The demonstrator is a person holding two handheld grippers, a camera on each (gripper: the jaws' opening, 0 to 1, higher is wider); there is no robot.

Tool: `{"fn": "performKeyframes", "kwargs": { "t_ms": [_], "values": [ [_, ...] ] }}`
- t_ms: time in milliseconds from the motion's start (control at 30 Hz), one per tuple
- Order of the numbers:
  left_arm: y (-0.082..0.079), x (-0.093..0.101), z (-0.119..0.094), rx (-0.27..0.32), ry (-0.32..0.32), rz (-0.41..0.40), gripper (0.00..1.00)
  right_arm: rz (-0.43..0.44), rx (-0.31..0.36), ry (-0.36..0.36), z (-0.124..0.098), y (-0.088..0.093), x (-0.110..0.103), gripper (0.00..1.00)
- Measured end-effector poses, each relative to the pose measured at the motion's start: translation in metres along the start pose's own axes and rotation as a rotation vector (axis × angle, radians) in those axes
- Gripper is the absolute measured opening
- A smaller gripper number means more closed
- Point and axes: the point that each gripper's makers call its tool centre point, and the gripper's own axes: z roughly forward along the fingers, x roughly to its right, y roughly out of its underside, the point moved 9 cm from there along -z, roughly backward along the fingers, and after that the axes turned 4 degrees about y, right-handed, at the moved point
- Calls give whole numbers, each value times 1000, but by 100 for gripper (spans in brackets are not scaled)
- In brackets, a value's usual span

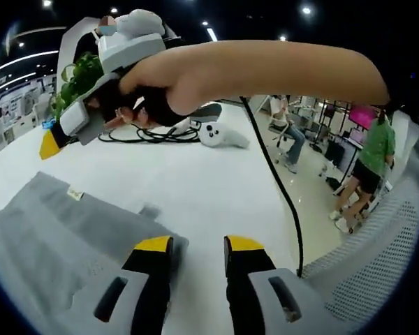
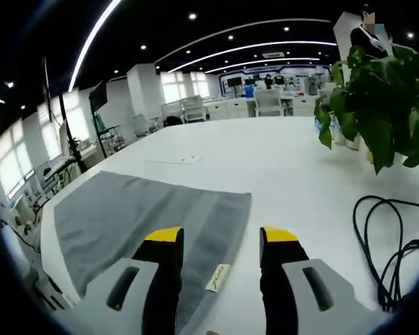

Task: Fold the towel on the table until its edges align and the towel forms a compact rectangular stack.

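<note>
- In the left gripper view, the grey towel [image 1: 63, 237] lies flat on the white bench [image 1: 195, 181], at the lower left, with a small tag on its far edge.
- The left tool [image 1: 198, 244] rises from the bottom of that view, its yellow-tipped jaws apart and released; the left jaw tip sits over the towel's near corner, the right jaw over bare bench. Whether the left tip touches the cloth cannot be told.
- Above, a person's hand [image 1: 188, 84] holds the right tool [image 1: 50, 144], which hangs over the bench beyond the towel, its yellow tip pointing down and left.
- Behind it lie a coil of black cable [image 1: 150, 134] and a white controller [image 1: 220, 135]; a leafy plant [image 1: 77, 80] stands at the back.
- At the far right of this view, a white mesh chair back [image 1: 377, 244] stands close by, and people stand on the floor beyond the bench.
- In the right gripper view, the towel [image 2: 140, 216] spreads across the bench [image 2: 279, 167] at the left and centre, its tag [image 2: 218, 277] between the jaws.
- The right tool [image 2: 220, 241] has its jaws apart, gripping nothing, the left one above the towel's edge.
- To the right sit the plant [image 2: 377, 98] and the black cable [image 2: 394, 251].
</note>
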Motion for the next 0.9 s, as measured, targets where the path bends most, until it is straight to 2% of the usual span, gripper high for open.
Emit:
{"fn": "performKeyframes", "kwargs": {
  "t_ms": [67, 200, 233, 300, 433, 467, 567, 733, 900],
  "values": [
    [3, -3, 2, -15, -10, -1, 30, 1, 0, 2, 2, -1, 1, 43],
    [14, -6, 3, -86, -38, 29, 30, 4, 0, 2, 6, -2, 2, 42],
    [12, -6, 3, -57, -40, 38, 29, 6, 0, 2, 6, -2, 2, 42],
    [12, -4, 4, -69, -43, 37, 29, 15, 3, 2, 9, -2, 1, 42],
    [12, -6, 5, -90, -62, 165, 25, 19, -1, -2, 15, -2, -2, 42],
    [12, -4, 5, -80, -55, 137, 25, 17, -1, -3, 16, -2, -2, 42],
    [11, -8, 4, -77, -56, 128, 22, 15, 1, -4, 20, -2, 0, 42],
    [11, -16, 3, -71, -87, 108, 10, 15, -7, -3, 26, 1, 1, 42],
    [12, -8, 5, -75, -94, 146, 5, 28, -13, 5, 33, 2, 2, 41]
  ]
}}
